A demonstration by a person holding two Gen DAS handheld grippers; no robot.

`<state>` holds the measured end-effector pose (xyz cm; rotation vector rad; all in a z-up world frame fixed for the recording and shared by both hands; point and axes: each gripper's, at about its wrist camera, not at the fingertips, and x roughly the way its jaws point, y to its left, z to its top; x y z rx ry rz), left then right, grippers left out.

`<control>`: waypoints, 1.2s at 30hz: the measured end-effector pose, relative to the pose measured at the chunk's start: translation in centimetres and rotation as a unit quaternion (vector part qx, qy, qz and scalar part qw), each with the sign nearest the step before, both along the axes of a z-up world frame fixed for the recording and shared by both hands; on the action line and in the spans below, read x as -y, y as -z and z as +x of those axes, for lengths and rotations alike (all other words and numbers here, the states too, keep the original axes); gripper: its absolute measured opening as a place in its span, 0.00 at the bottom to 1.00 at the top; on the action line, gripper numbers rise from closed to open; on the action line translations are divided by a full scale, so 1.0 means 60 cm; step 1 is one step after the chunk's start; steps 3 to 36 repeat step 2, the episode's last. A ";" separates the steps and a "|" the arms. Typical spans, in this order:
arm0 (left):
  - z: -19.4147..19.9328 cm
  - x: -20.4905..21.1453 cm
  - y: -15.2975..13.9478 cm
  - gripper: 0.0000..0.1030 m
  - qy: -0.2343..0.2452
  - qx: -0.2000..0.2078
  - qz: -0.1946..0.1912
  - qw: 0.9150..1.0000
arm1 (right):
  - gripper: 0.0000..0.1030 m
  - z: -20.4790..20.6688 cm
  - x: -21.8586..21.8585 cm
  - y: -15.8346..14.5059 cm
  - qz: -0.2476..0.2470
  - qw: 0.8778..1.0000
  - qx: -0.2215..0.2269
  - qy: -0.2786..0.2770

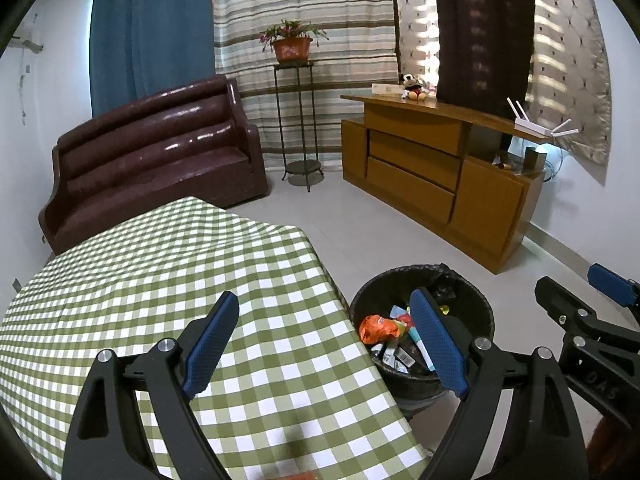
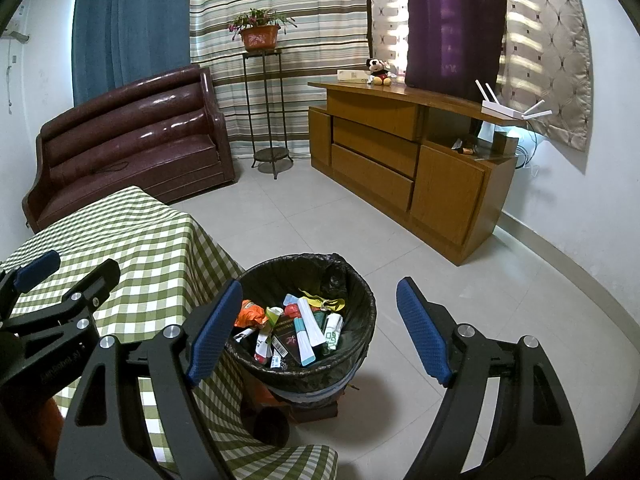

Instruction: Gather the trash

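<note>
A black bin (image 2: 352, 292) lined with a black bag stands on the floor beside the table; it also shows in the left wrist view (image 1: 368, 300). It holds several pieces of trash: an orange wrapper (image 2: 250, 314), white and teal packets (image 2: 306, 330), and the orange wrapper shows again in the left wrist view (image 1: 378, 328). My left gripper (image 1: 326, 336) is open and empty over the table's right edge. My right gripper (image 2: 320, 332) is open and empty above the bin. Each gripper shows in the other's view, the right one (image 1: 580, 304) and the left one (image 2: 60, 276).
The table has a green-and-white checked cloth (image 1: 160, 280). A dark brown sofa (image 1: 152, 160) stands behind it. A plant stand (image 1: 298, 120) is at the back. A wooden cabinet (image 1: 432, 176) with a router (image 1: 532, 124) stands on the right. The floor is pale tile (image 2: 460, 280).
</note>
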<state>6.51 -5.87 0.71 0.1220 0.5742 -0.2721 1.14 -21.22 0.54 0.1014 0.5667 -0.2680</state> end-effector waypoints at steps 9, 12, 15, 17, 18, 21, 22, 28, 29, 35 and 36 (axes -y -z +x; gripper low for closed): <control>0.002 -0.005 0.003 0.82 0.000 -0.008 0.002 1.000 | 0.75 0.000 0.000 0.000 -0.001 1.000 0.000 0.000; 0.002 -0.005 0.003 0.82 0.000 -0.008 0.002 1.000 | 0.75 0.000 0.000 0.000 -0.001 1.000 0.000 0.000; 0.002 -0.005 0.003 0.82 0.000 -0.008 0.002 1.000 | 0.75 0.000 0.000 0.000 -0.001 1.000 0.000 0.000; 0.002 -0.005 0.003 0.82 0.000 -0.008 0.002 1.000 | 0.75 0.000 0.000 0.000 -0.001 1.000 0.000 0.000; 0.002 -0.005 0.003 0.82 0.000 -0.008 0.002 1.000 | 0.75 0.000 0.000 0.000 -0.001 1.000 0.000 0.000; 0.002 -0.005 0.003 0.82 0.000 -0.008 0.002 1.000 | 0.75 0.000 0.000 0.000 -0.001 1.000 0.000 0.000; 0.002 -0.005 0.003 0.82 0.000 -0.008 0.002 1.000 | 0.75 0.000 0.000 0.000 -0.001 1.000 0.000 0.000; 0.002 -0.005 0.003 0.82 0.000 -0.008 0.002 1.000 | 0.75 0.000 0.000 0.000 -0.001 1.000 0.000 0.000; 0.002 -0.005 0.003 0.82 0.000 -0.008 0.002 1.000 | 0.75 0.000 0.000 0.000 -0.001 1.000 0.000 0.000; 0.002 -0.005 0.003 0.82 0.000 -0.008 0.002 1.000 | 0.75 0.000 0.000 0.000 -0.001 1.000 0.000 0.000; 0.002 -0.005 0.003 0.82 0.000 -0.008 0.002 1.000 | 0.75 0.000 0.000 0.000 -0.001 1.000 0.000 0.000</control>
